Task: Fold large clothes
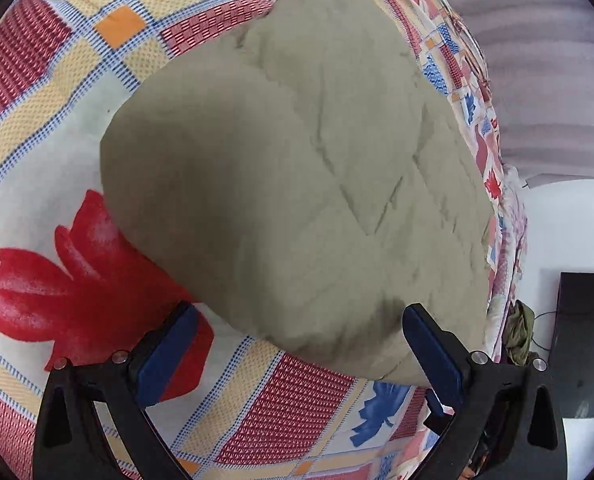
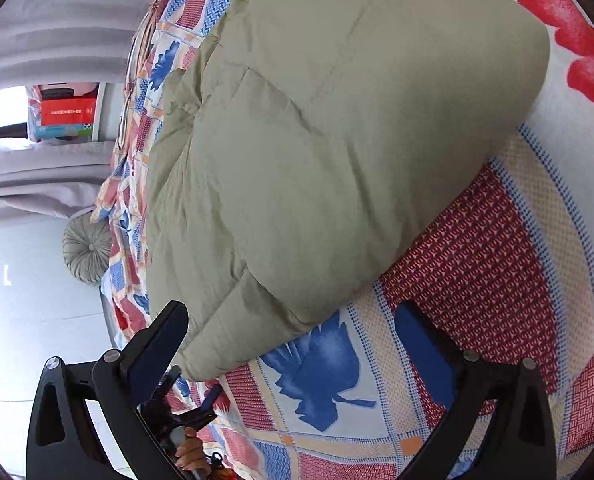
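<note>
The olive padded jacket (image 1: 297,184) lies bunched on the patterned bed (image 1: 57,128), near its edge. Both the left tongs (image 1: 297,344) and right tongs (image 2: 293,344) gape wide, holding nothing. It looks puffy, soft and light; I'd pinch the near hem corners.

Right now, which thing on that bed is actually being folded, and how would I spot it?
Look at the bed covered by the patchwork bedspread of red, blue and yellow blocks with big leaf prints. Lying on top of it is the quilted padded jacket, folded into a thick bundle. It is the only plain olive-khaki thing there, with no pattern at all.
</note>
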